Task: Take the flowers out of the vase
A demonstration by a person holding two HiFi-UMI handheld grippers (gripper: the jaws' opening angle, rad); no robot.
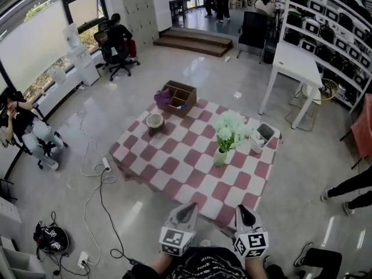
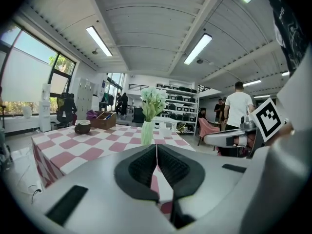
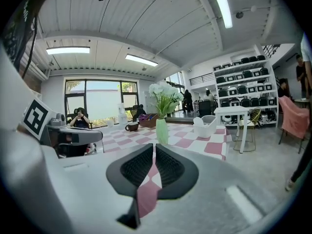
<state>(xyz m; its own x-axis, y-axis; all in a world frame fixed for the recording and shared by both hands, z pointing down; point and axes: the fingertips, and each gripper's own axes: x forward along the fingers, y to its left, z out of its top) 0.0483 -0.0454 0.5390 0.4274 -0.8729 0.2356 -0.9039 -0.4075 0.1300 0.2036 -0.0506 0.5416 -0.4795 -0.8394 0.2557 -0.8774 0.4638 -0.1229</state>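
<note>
While flowers point(image 1: 229, 128) sit in the vase point(image 1: 220, 156), ceiling point(image 2: 146, 28) shows (gripper views only).

One vase point(image 1: 220, 156), one flower bunch point(image 1: 230, 127), one bowl point(image 1: 154, 121), one wooden box point(image 1: 179, 97), two claws point(image 1: 188, 206) point(image 1: 244, 207).

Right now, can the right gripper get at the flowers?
Probably not yet: the right gripper is shut and sits at the table's near edge, with the flowers further in. Nothing stands between them, though, so the way looks free.
</note>
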